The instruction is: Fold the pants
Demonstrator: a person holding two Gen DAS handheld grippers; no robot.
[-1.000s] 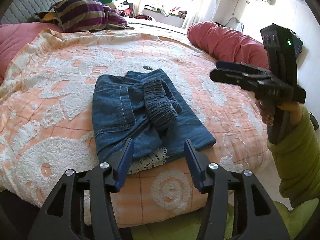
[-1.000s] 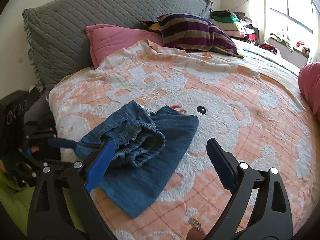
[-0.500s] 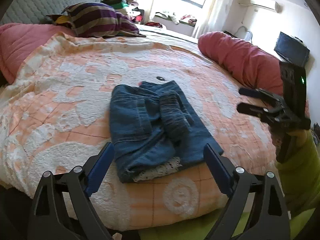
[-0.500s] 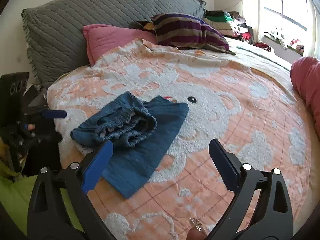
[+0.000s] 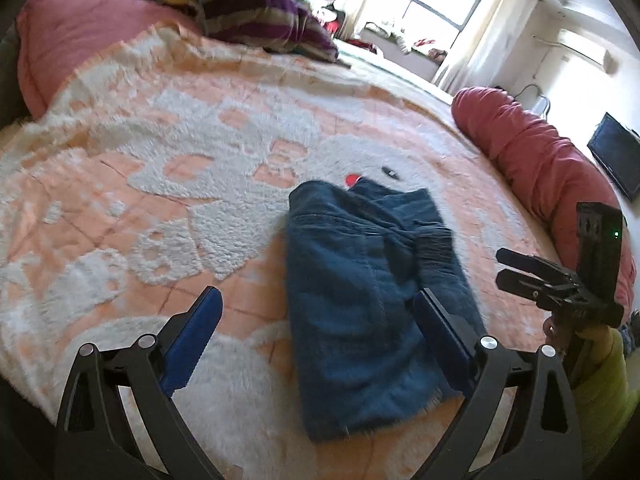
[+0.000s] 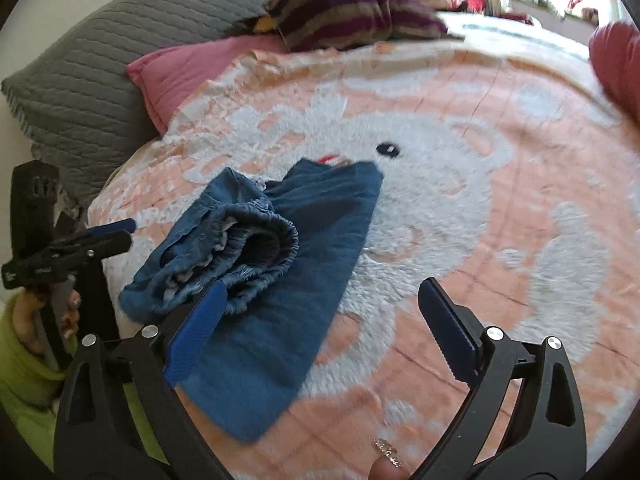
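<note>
Blue denim pants (image 5: 368,288) lie folded in a compact bundle on the peach and white bedspread (image 5: 160,184). The elastic waistband is rolled on top in the right wrist view (image 6: 248,240). My left gripper (image 5: 320,332) is open and empty, hovering above the bundle's near left side. My right gripper (image 6: 320,332) is open and empty, above the bundle's near edge and the bedspread beside it. Each gripper also shows in the other's view, the right (image 5: 516,268) at the bed's right edge and the left (image 6: 116,232) at the left edge.
A pink pillow (image 6: 188,68) and grey quilted headboard cushion (image 6: 80,72) lie at the bed's head. A striped pillow (image 5: 256,16) sits farther back. A red bolster (image 5: 532,160) runs along the far side. A dark screen (image 5: 616,156) stands by the wall.
Both grippers have pulled back from the pants and stand wide open. The left camera has swung left, so the bundle sits farther right in its view. The bundle has not moved.
</note>
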